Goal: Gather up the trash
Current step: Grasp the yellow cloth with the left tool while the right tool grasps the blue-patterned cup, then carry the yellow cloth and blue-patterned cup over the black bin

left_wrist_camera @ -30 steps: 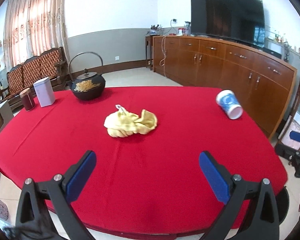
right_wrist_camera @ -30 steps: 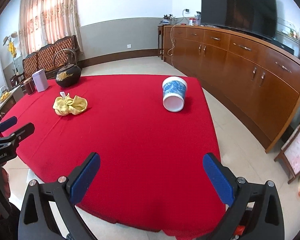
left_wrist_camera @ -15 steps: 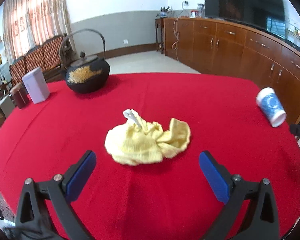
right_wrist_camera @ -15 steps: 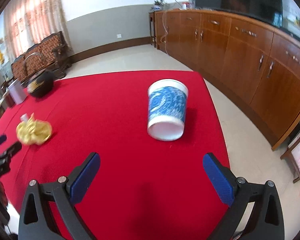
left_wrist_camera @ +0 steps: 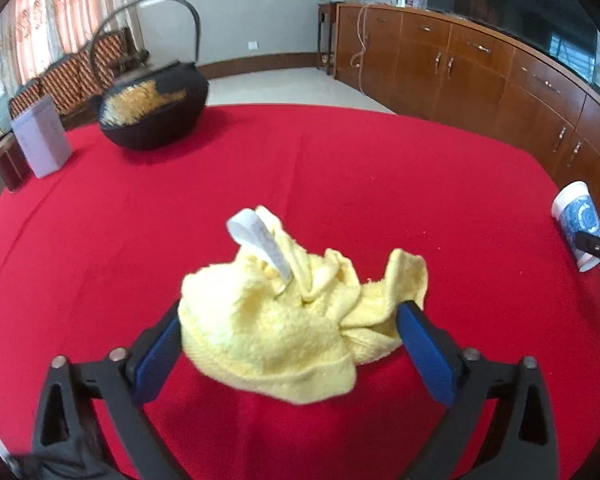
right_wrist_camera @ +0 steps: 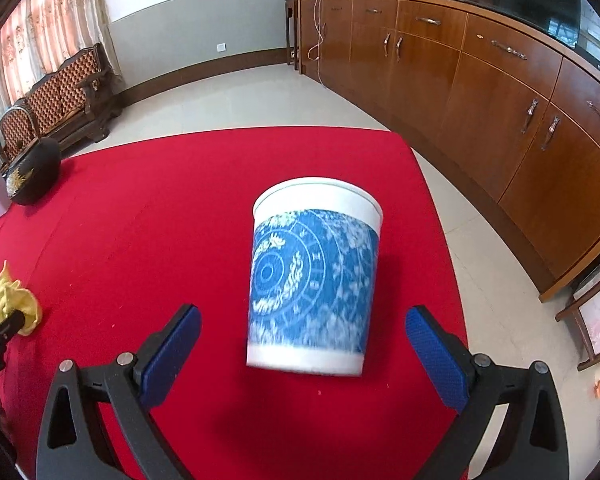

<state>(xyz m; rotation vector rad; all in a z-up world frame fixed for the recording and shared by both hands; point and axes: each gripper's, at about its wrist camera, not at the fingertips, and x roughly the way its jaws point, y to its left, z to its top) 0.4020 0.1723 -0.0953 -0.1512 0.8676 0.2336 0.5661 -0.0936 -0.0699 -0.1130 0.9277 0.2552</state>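
Blue-padded fingers of the left gripper (left_wrist_camera: 288, 344) stand wide apart on either side of a crumpled yellow cloth (left_wrist_camera: 296, 320), with the cloth's edges overlapping the inner faces of both pads; whether they touch cannot be told. The cloth is soft, nubby terry, bunched into a lump on the red counter (left_wrist_camera: 340, 184), with a white fabric tag (left_wrist_camera: 260, 240) curling up from its top; any print on the tag is too blurred to read.

Fingers of the right gripper (right_wrist_camera: 302, 346) are likewise spread open, flanking a paper cup (right_wrist_camera: 314, 280) that lies between them without touching either pad. The cup is white with a blue band of pale circular and floral pattern, its rim pointing away from the camera; no lettering is legible.

At the far left of the counter sit a black round kettle (left_wrist_camera: 152, 116) with gold decoration and a tall hoop handle, a pale rectangular tin (left_wrist_camera: 40, 142), and a dark red canister (left_wrist_camera: 6, 166) at the edge. Behind stand a curved wooden cabinet (right_wrist_camera: 500, 92) with metal handles, a carved bench (right_wrist_camera: 60, 96) and patterned curtains (right_wrist_camera: 40, 32).
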